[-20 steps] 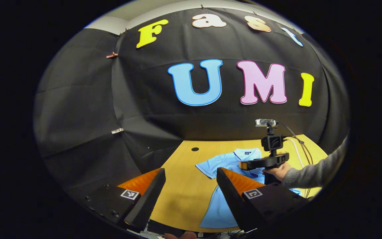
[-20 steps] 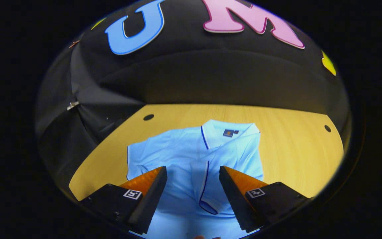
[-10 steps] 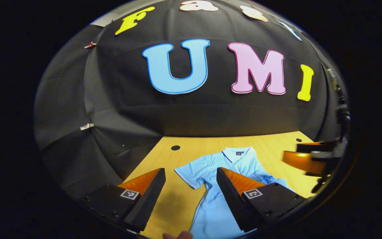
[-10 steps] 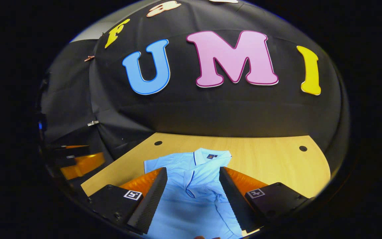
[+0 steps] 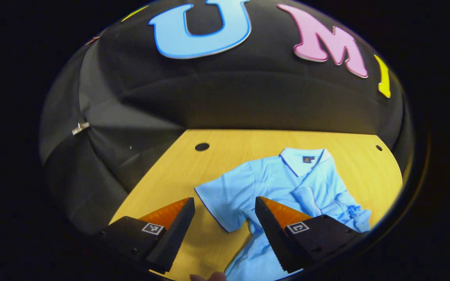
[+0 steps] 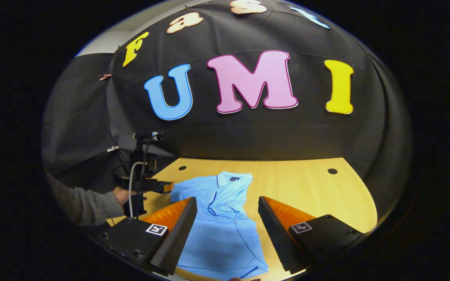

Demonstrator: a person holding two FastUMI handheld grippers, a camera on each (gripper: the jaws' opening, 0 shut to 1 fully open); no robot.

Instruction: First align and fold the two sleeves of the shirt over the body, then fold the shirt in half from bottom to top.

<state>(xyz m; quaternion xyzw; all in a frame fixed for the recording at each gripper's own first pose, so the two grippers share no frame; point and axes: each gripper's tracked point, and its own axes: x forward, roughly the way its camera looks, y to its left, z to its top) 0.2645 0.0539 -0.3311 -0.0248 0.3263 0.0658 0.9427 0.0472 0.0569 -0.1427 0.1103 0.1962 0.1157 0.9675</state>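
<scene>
Starting at the left, the left claw (image 5: 225,230) hangs above the worktop (image 5: 178,171) with its jaws spread and nothing between them, aimed at the left sleeve (image 5: 225,197), which lies flat and spread out from the body. In the right gripper view that same claw (image 6: 168,186) shows beside the sleeve, a hand (image 6: 121,195) in a grey cuff behind it. The light blue shirt (image 5: 283,183) lies face up, collar toward the booth wall. Its right sleeve (image 5: 328,201) is already folded over the chest, a little rumpled. Farther right, the right claw (image 6: 227,230) hovers over the lower body, jaws likewise apart and empty. The cloth looks thin, soft and light, so it should drape and crease easily; a pinch at the left sleeve's hem edge seems best.
</scene>
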